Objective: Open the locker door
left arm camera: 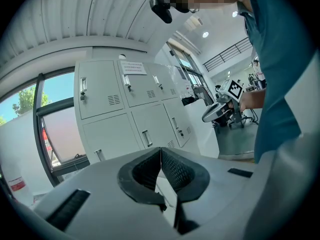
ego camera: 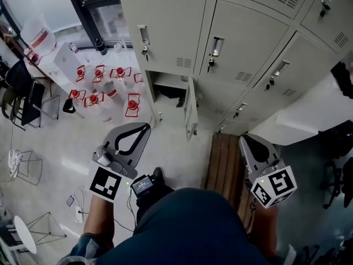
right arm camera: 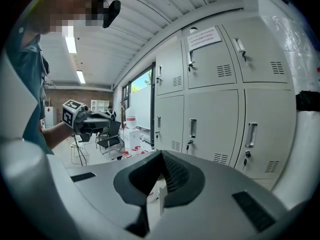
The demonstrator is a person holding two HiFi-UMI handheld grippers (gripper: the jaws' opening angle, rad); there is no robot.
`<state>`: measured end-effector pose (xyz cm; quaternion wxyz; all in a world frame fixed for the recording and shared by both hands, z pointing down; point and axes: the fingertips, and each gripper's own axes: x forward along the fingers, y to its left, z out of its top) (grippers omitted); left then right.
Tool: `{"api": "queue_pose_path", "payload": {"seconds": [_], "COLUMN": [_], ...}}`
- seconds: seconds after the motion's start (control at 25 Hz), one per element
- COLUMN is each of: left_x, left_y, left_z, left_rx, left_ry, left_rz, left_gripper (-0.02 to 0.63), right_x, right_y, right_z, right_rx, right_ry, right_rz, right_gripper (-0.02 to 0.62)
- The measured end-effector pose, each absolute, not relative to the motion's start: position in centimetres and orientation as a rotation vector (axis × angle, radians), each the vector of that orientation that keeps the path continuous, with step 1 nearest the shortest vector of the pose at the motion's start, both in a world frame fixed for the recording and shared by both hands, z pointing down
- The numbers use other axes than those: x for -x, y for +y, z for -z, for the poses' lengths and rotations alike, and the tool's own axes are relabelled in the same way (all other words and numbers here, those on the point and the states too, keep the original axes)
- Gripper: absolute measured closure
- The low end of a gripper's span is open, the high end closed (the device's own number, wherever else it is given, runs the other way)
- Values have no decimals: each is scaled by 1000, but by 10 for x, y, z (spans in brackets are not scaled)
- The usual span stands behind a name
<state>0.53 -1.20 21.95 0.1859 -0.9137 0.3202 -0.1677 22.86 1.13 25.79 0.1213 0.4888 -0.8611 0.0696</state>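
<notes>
The locker door (ego camera: 191, 114) in the bottom row stands swung out toward the person, almost edge-on, with its compartment (ego camera: 165, 84) laid open, so I'd say the opening is done or nearly so. Both tools hang well short of it, aimed at the lockers in general and at no handle. The left gripper (ego camera: 140, 132) has its jaws pressed together on nothing. The right gripper (ego camera: 246, 143) is the same, tips meeting, nothing between. Held clear like this, neither blocks the door's swing.
</notes>
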Motion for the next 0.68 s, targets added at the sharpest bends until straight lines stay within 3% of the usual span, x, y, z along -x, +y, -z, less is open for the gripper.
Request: {"api": "queue_pose_path", "payload": {"seconds": [0.68], "left_x": [-24], "left_y": [-14], "left_z": [-227], "left_rx": [2620], "left_ry": [855], "left_rz": [444], "left_gripper": [588], "right_x": [-240], "right_y": [19], "right_z": [-273], "right_rx": [-1459], "right_ry": [-2490], "right_rz": [-261], "right_gripper": [560]}}
